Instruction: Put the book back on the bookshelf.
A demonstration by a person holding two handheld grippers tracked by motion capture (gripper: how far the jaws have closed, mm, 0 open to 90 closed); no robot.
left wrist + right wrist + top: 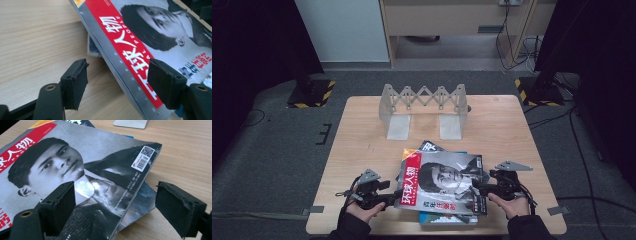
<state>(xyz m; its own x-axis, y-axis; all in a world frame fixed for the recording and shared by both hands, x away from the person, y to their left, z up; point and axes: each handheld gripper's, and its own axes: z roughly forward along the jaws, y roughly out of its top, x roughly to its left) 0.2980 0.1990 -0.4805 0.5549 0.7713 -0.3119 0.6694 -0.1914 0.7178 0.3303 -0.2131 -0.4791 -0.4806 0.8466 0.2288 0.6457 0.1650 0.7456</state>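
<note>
A: Left side status?
B: Left tool (393,194) is held low at the near-left of the bench (362,130), gripped by the left hand (362,209). Jaws are spread wide; nothing is clamped. The red-banded spine edge of the top magazine (140,50) is seen running between the two pads in the left gripper view, one pad over bare wood, the other over the cover. Whether the pads touch the cover cannot be told.

A: Middle?
B: The magazine is laid face up on a small untidy pile near the front edge of the bench, slightly rotated. Black-and-white portrait cover, red title strip along its left edge. A blue-edged book (447,219) is seen poking out under the near edge, and a dark cover (430,146) at the far edge. Behind the pile, well apart, a grey expanding rack (424,107) is stood upright.

A: Right side?
B: Right tool (479,189) is held by the right hand (512,205) at the magazine's right edge. Jaws are wide open, nothing gripped. In the right gripper view one pad is placed over the cover, the other over bare wood, with the barcode corner (143,157) between and beyond them. A darker sheet (140,202) is seen sticking out underneath.
</note>
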